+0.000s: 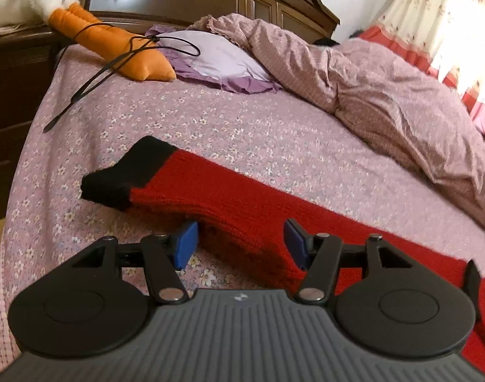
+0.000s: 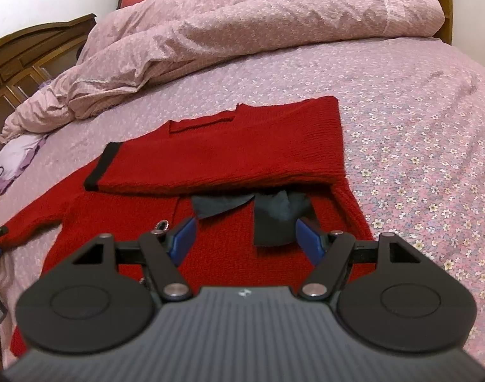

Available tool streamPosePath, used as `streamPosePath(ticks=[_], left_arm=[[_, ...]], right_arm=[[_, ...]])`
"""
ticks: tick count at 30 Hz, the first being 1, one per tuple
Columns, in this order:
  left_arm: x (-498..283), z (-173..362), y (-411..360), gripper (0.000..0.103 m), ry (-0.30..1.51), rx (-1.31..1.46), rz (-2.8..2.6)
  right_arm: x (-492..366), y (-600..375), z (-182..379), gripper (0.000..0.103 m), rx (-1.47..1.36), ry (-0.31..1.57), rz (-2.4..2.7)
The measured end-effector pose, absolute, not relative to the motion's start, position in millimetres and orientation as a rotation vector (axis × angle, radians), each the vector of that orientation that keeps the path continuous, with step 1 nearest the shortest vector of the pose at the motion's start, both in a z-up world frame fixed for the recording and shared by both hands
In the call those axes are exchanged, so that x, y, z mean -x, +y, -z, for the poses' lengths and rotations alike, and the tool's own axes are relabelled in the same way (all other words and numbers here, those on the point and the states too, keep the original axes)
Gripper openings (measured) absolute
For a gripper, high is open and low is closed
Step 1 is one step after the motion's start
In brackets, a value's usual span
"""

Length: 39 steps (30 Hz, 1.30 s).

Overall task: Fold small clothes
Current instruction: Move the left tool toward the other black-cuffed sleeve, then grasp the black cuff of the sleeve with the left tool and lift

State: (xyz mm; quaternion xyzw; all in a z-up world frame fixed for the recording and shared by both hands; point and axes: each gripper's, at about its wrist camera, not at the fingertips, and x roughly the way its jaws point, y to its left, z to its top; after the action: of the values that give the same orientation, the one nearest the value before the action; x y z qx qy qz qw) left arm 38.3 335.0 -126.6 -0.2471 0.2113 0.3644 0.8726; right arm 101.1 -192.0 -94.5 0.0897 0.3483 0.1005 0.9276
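Red knit with black cuffs, the sweater (image 2: 229, 156) is lying flat on the bed (image 2: 417, 121), directly ahead of the right hand-held gripper (image 2: 244, 240). One sleeve is lying folded across the body, its black cuff (image 2: 102, 167) ending ahead and to the left. A dark fabric piece (image 2: 274, 219) is peeking out below the folded edge, just beside the right blue finger. This gripper's fingers are standing apart, holding nothing.

The left hand-held gripper (image 1: 240, 243) is also standing apart, with the raised edge of the other sleeve (image 1: 210, 197) lying between its fingers; the pads are not pressing on it. That sleeve's black cuff (image 1: 128, 172) is pointing ahead and left.

A heaped quilt (image 2: 242, 31) is closing the far side. To the right of the right gripper, open flowered bedcover is stretching far.
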Motion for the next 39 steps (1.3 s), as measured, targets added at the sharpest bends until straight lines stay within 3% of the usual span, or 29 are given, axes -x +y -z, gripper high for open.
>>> streamPosePath(ticks=[17,23,24,25,28,39], left_arm=[[-44,136,337,0.065,0.388,0.626,-0.721],[-68,136,341,0.064,0.424,0.54,-0.778],[-73,135,340,0.054,0.438,0.515,-0.79],[-76,133,340,0.038,0.45,0.495,-0.794],[-76,127,344,0.018,0.445,0.517,-0.759],[-77,55,307,0.014,0.295,0.435,-0.545]], right_arm=[[-104,-188,99,0.072,-0.182,0.733,-0.196],[-106,-188,102,0.071,-0.183,0.742,-0.193],[-106,-188,102,0.071,-0.181,0.741,-0.193],[-105,-188,102,0.071,-0.181,0.741,-0.193],[-105,-189,101,0.071,-0.186,0.735,-0.191],[-102,-193,102,0.071,-0.216,0.726,-0.206]])
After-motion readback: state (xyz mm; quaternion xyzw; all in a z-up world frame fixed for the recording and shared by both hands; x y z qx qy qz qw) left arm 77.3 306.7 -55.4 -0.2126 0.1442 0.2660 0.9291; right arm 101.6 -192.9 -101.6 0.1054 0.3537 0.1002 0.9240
